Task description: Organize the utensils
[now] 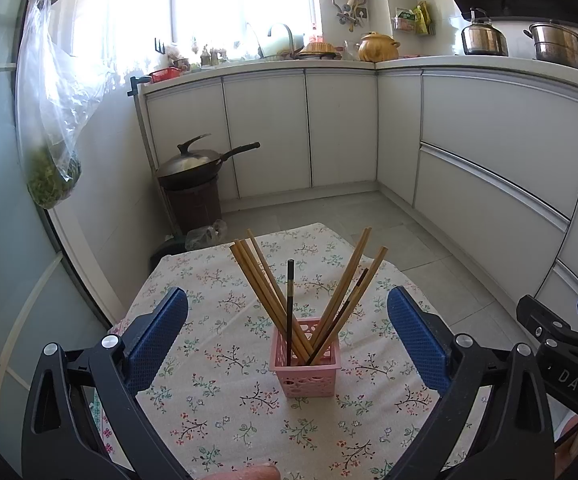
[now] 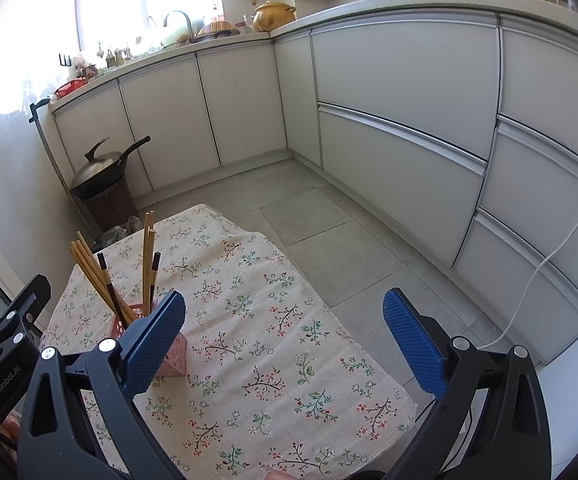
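Note:
A pink perforated basket (image 1: 305,364) stands on a small table with a floral cloth (image 1: 217,400). Several wooden chopsticks (image 1: 265,292) and two dark chopsticks (image 1: 290,304) lean out of it in a fan. My left gripper (image 1: 287,340) is open, its blue pads wide apart on either side of the basket, not touching it. In the right wrist view the basket (image 2: 175,360) sits behind the left blue pad, with the chopsticks (image 2: 147,264) sticking up. My right gripper (image 2: 285,340) is open and empty above the cloth (image 2: 273,360), to the right of the basket.
White kitchen cabinets (image 1: 489,140) run along the back and right. A lidded wok (image 1: 197,164) sits on a dark bin by the left wall. A plastic bag of greens (image 1: 51,172) hangs at the left. Grey tiled floor (image 2: 329,232) surrounds the table. A white cable (image 2: 561,240) hangs at the right.

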The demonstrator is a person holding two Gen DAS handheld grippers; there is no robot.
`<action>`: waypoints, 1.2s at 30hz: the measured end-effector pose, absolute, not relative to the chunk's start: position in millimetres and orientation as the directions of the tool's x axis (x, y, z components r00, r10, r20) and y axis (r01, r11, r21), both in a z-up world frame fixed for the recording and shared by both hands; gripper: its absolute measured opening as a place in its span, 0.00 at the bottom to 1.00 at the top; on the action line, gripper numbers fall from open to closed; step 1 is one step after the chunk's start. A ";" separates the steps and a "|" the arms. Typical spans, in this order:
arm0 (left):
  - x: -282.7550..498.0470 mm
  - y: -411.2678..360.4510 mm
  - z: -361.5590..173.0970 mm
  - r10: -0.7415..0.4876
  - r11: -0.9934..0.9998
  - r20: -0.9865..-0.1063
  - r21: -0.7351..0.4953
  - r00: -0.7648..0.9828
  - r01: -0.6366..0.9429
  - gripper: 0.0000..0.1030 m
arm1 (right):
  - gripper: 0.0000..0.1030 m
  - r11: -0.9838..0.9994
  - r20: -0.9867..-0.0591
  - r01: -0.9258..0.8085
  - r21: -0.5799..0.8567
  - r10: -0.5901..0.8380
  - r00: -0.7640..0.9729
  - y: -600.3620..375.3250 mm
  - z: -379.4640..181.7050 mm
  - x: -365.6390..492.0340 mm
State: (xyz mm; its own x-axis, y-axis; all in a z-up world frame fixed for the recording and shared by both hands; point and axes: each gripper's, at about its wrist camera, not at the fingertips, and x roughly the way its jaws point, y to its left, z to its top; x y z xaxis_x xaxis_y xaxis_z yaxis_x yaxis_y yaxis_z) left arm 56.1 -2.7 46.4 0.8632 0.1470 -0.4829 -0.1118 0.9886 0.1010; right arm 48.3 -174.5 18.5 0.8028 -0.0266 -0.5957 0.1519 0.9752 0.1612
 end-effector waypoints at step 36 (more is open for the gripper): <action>54.3 -2.2 52.4 0.103 0.995 -0.482 0.059 0.870 -0.086 0.93 | 0.94 0.974 -0.607 0.148 0.172 -0.013 0.795 -180.4 18.1 52.8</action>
State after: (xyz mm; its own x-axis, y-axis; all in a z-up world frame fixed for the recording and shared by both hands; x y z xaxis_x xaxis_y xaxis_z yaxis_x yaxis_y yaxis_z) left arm 54.3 -2.2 52.4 0.8701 0.1032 -0.4819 -0.0855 0.9946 0.0586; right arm 52.8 -180.4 18.1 0.7947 -0.0130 -0.6069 0.1476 0.9739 0.1724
